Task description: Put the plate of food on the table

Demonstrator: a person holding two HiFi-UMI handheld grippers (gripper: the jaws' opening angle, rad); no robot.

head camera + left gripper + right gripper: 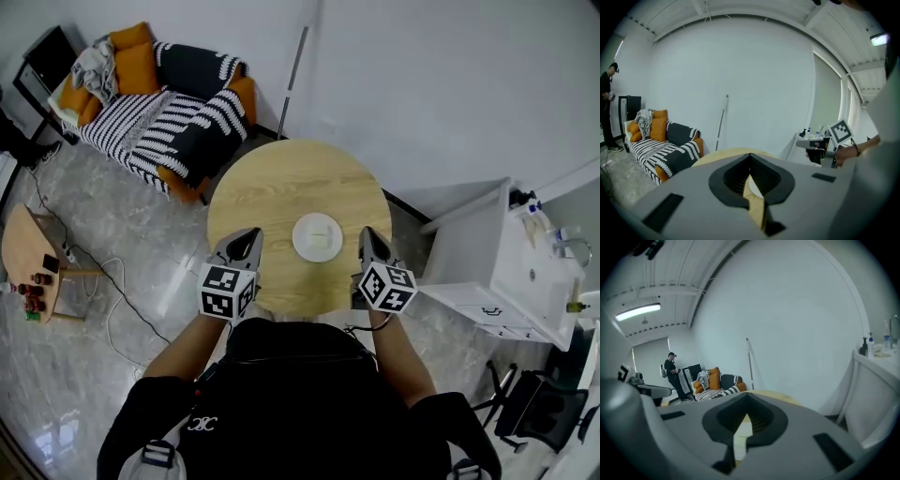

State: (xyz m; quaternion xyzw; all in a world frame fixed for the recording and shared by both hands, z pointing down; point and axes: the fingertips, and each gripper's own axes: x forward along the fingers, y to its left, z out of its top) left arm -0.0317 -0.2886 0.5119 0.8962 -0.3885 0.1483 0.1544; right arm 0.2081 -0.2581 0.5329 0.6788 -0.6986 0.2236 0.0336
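Two grippers sit either side of a plate [317,236] on a round wooden table [281,183].

Upper left of the head view, a black-and-white striped sofa [159,112] with orange cushions stands against the white wall, and the table fills the middle of the frame. A white cabinet [497,272] stands at the right edge. Below the table's near rim, the left gripper [251,234] points in from lower left with its fingers pressed together and nothing between them. The right gripper [367,232] mirrors it from lower right, also clenched on nothing. The white plate rests flat on the near half of the tabletop, between the two tips and apart from both. On it lies a pale, roughly rectangular piece of food [320,232].
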